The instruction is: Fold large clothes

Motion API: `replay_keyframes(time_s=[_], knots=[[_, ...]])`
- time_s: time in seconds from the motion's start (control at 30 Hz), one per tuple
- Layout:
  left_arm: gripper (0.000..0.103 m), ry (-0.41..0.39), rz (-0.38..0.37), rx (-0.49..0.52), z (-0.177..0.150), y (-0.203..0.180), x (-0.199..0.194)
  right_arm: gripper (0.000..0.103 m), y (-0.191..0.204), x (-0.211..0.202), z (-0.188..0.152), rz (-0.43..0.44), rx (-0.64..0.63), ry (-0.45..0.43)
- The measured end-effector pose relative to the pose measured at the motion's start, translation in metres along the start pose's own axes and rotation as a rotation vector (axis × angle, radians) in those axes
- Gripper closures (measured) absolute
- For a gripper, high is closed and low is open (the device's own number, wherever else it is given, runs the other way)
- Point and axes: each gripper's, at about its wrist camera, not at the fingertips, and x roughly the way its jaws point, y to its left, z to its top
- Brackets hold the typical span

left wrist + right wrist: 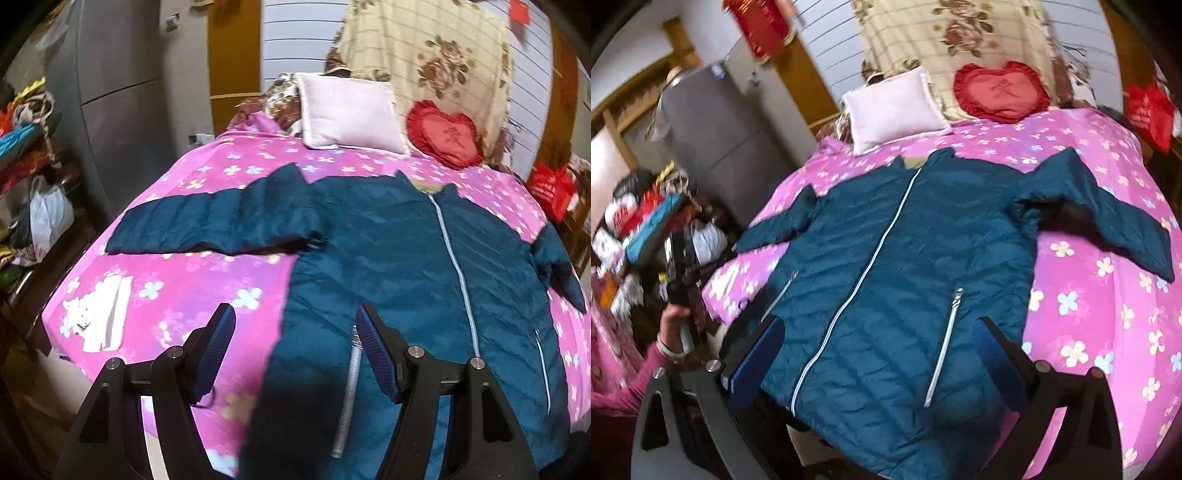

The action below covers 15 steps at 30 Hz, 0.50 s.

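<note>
- Jacket point(886, 266) lies flat, zipped, front up on the bed point(1089, 332), sleeves out at 9 and 3 o'clock.
- Left gripper point(295, 332) and right gripper point(879, 347) both gape wide, holding nothing.
- Looks like nothing's folded yet; I'd grab a sleeve first.

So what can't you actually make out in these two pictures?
- Jacket hem: cut off by the bottom edge and the fingers in both views.
- White item on the bedspread, left wrist view: too blurred to identify.
- Shelf clutter, right wrist view: motion blur hides what it is.
- Sleeve cuff, left wrist view: squeezed at the fisheye rim.
- Heart cushion motif: too small.
</note>
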Motion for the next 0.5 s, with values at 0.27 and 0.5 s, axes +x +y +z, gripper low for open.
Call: replay_keyframes(time_s=[0.27, 0.5], knots=[[0.059, -0.043, -0.001, 0.052, -0.018, -0.054, -0.009, 0.000, 0.015, 0.041, 0.012, -0.135, 0.018, -0.053], [0.059, -0.071, 0.009, 0.074, -0.026, -0.084, -0.007, 0.000, 0.023, 0.081, 0.011, -0.267, 0.004, -0.081]])
